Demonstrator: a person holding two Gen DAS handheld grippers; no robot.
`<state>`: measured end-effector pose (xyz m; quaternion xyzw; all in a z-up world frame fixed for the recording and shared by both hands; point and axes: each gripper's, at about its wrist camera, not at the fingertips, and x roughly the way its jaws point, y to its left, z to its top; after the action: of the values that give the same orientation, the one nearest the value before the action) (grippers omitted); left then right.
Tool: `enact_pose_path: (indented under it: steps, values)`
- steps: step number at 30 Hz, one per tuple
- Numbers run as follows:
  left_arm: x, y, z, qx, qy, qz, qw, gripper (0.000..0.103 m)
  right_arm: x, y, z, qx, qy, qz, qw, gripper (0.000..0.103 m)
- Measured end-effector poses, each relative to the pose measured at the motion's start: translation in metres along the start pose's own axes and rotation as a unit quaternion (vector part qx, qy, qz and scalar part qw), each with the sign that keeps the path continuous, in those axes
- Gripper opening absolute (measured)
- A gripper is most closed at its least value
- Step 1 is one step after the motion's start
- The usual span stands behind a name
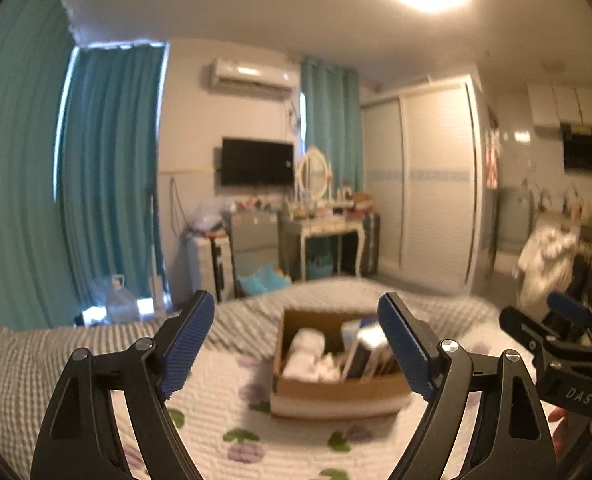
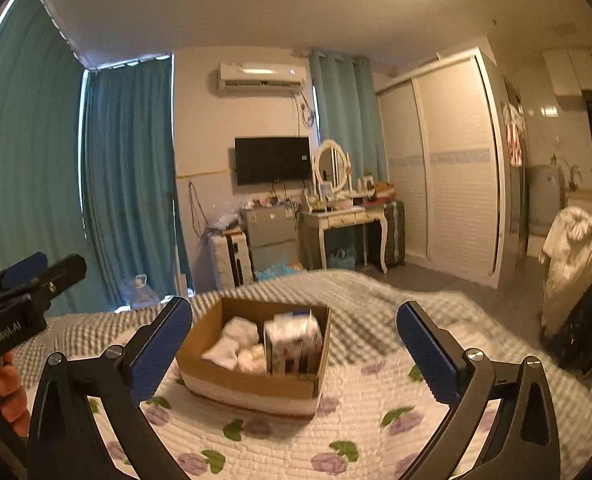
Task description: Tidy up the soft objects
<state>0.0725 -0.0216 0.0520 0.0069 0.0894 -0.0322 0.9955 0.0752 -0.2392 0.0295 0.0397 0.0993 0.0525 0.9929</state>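
A brown cardboard box (image 1: 337,394) (image 2: 242,382) sits on the bed. It holds white rolled soft cloths (image 1: 305,356) (image 2: 236,346) on its left side and plastic-wrapped packs (image 1: 369,350) (image 2: 294,340) on its right. My left gripper (image 1: 296,344) is open and empty, held above the bed just before the box. My right gripper (image 2: 294,346) is open and empty, also above the bed facing the box. Each gripper shows at the edge of the other's view, the right one (image 1: 567,328) and the left one (image 2: 24,280).
The bed has a white quilt with purple flowers (image 2: 335,432) over a grey striped blanket (image 1: 56,344). Beyond the bed stand a dressing table (image 2: 347,216), a small fridge (image 2: 272,236), teal curtains (image 1: 108,184), a wardrobe (image 2: 451,176) and hanging clothes (image 2: 571,260).
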Motion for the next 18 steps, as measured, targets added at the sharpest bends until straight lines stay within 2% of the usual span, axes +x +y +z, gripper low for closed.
enact_pose_path:
  steps: [4,8,18]
  values:
    - [0.022,-0.002,-0.032,0.01,0.039,-0.004,0.9992,0.085,0.031,0.003,-0.034,-0.013,0.042,-0.003,0.999,0.103]
    - [0.027,0.002,-0.047,0.009,0.062,-0.003,0.998,0.085,0.042,0.007,-0.049,-0.025,0.062,-0.01,0.998,0.103]
    - [0.021,0.006,-0.055,0.008,0.069,0.0,0.9976,0.085,0.039,0.003,-0.054,-0.013,0.068,-0.012,0.998,0.103]
